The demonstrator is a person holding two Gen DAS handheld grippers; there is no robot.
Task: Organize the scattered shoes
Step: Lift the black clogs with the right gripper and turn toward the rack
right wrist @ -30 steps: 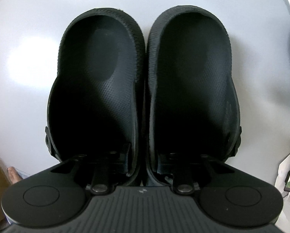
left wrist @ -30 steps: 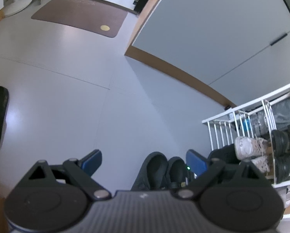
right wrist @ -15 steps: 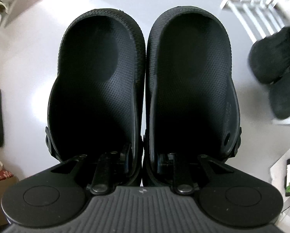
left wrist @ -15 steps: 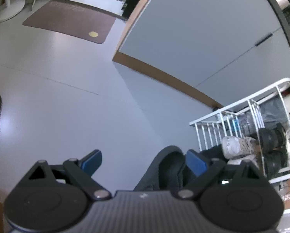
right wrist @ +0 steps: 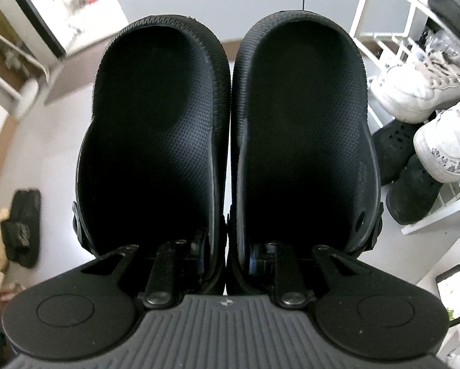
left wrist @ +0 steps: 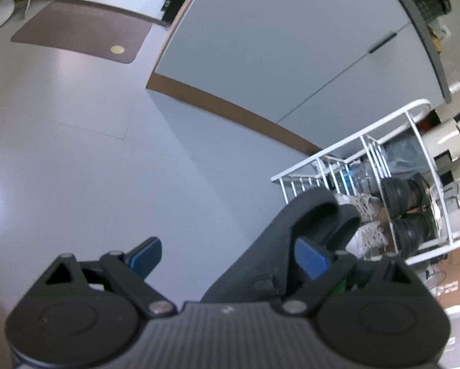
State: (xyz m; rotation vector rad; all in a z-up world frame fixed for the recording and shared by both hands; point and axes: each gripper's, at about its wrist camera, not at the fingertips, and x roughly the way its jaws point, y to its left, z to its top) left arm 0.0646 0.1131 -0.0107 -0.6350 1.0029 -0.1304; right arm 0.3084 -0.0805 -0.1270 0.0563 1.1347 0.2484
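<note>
Right wrist view: right gripper (right wrist: 226,250) clamped narrow on a pair of black rubber clogs (right wrist: 226,141), one finger inside each shoe, inner heel walls pinched together between the pads. Clogs held side by side, openings facing the camera, toes pointing away, filling most of the frame and hanging clear of the pale grey floor (right wrist: 60,141). To the right, a white wire shoe rack (right wrist: 380,40) holding two white lace-up sneakers (right wrist: 414,92) with darker shoes beneath and above. Below those, another pair of black perforated clogs (right wrist: 408,172) at the rack's lower edge. At far left on the floor, a dark flat slipper (right wrist: 23,221), blurred. At lower right, a small lit screen (right wrist: 451,289), details too small to read.

Left wrist view: left gripper (left wrist: 226,256) spread wide, blue-padded fingers (left wrist: 146,253) well apart, nothing pressed between them. Held black clogs seen from the side, rising just behind the right-hand blue pad and partly hiding the rack; touching or merely behind, impossible to tell. Same white rack at right, sneakers and dark shoes visible through its bars, clear plastic bottles (left wrist: 362,172) on its upper level. Beyond, a pale grey cabinet with a brown wooden base strip (left wrist: 230,104). At upper left, a brown floor mat with a yellow dot (left wrist: 82,30).
</note>
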